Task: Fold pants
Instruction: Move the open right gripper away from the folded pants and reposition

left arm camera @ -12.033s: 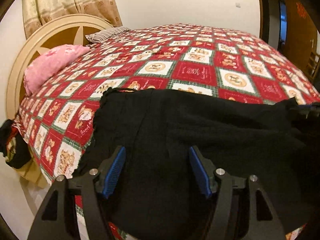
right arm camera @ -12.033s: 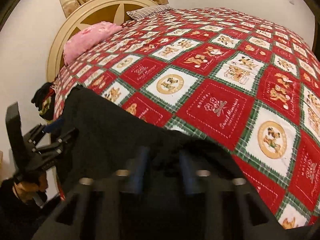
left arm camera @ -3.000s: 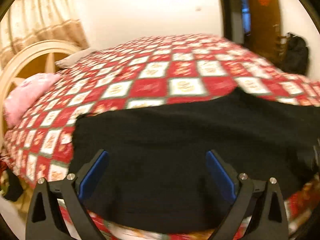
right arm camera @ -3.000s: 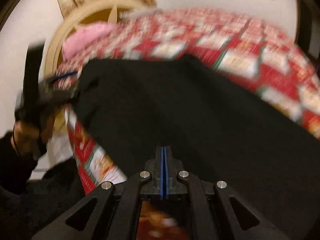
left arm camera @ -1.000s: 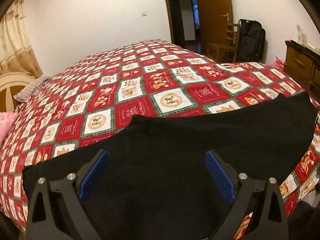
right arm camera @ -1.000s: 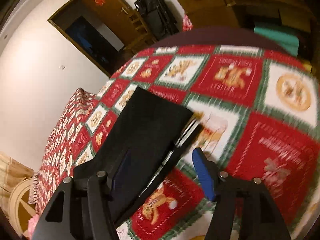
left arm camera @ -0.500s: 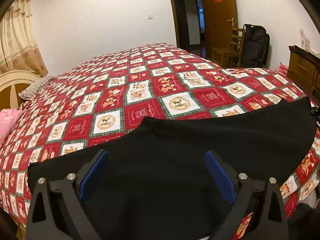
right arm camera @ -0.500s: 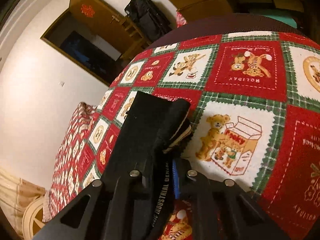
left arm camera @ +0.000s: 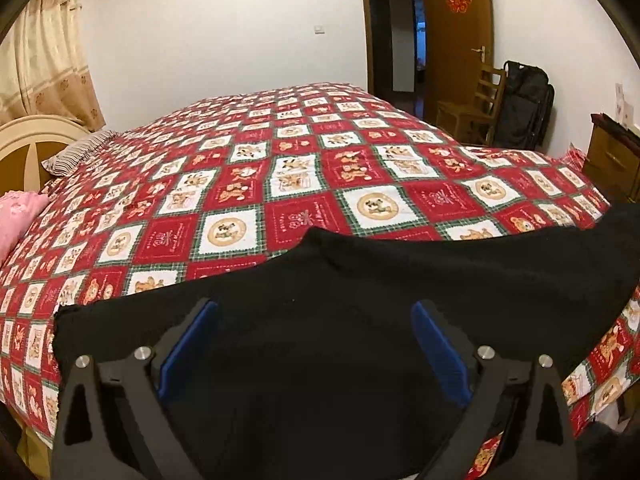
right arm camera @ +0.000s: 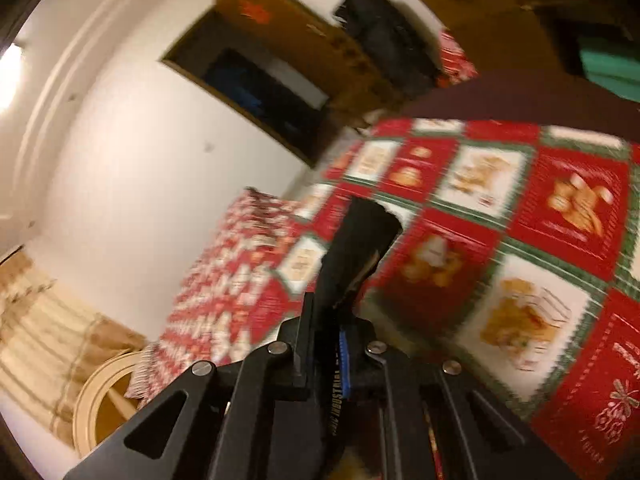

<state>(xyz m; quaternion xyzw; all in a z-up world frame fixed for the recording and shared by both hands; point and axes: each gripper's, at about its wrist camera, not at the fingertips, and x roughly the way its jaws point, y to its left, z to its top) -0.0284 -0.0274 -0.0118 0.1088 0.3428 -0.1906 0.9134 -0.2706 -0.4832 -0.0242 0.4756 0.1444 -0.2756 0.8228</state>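
- The black pants (left arm camera: 360, 320) lie flat near the front edge of the quilt (left arm camera: 280, 168).
- The left gripper (left arm camera: 312, 344) hangs spread wide above the pants, holding nothing.
- The right gripper (right arm camera: 332, 344) is clamped on the pants' end (right arm camera: 360, 248), probably to fold it over.

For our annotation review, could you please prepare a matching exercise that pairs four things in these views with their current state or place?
Things:
1. left gripper
2. right gripper
3. black pants
4. pink pillow

States or places:
A. spread over the quilt's near edge
B. shut on a bunched end of dark fabric
C. by the headboard, at the far left
D. open, blue pads wide apart above the cloth

Pairs: 1-D, 2-B, 3-A, 4-C
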